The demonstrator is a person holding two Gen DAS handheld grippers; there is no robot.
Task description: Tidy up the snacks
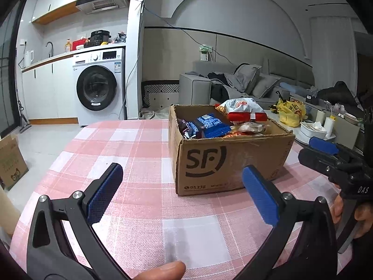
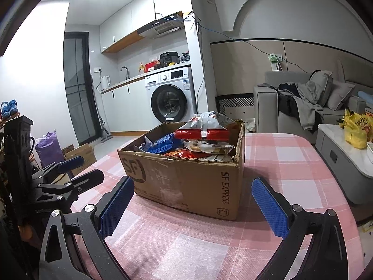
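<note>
Left wrist view: the surface (image 1: 130, 149), under a pink checked cloth, is bare from the near edge up to the box (image 1: 230, 161); its left edge curves off toward the floor, with free room on that side. The box stands open-topped ahead and slightly right, its "SF" face toward the camera. Snacks fill it: a blue pack (image 1: 211, 126) at left, a white-and-red bag (image 1: 244, 109) rising above the far rim. The left hand-held gripper (image 1: 183, 175) hovers low over the cloth, fingers spread wide, nothing between them; the right pad (image 1: 260, 196) overlaps the box's near lower corner in the picture, contact unclear. A thumb tip (image 1: 163, 269) shows at the bottom edge. The right hand-held gripper (image 1: 324, 147) sits at far right beside the box, held by a hand (image 1: 349, 212).

Right wrist view: the box (image 2: 186, 182) lies straight ahead, corner-on, "SF EXPRESS" on its right face. Bare cloth lies right of it up to the surface's rounded far corner. The right hand-held gripper (image 2: 192, 186) is released, fingers wide, box beyond and between them. The left hand-held gripper (image 2: 81, 168) shows at left, also open.
</note>
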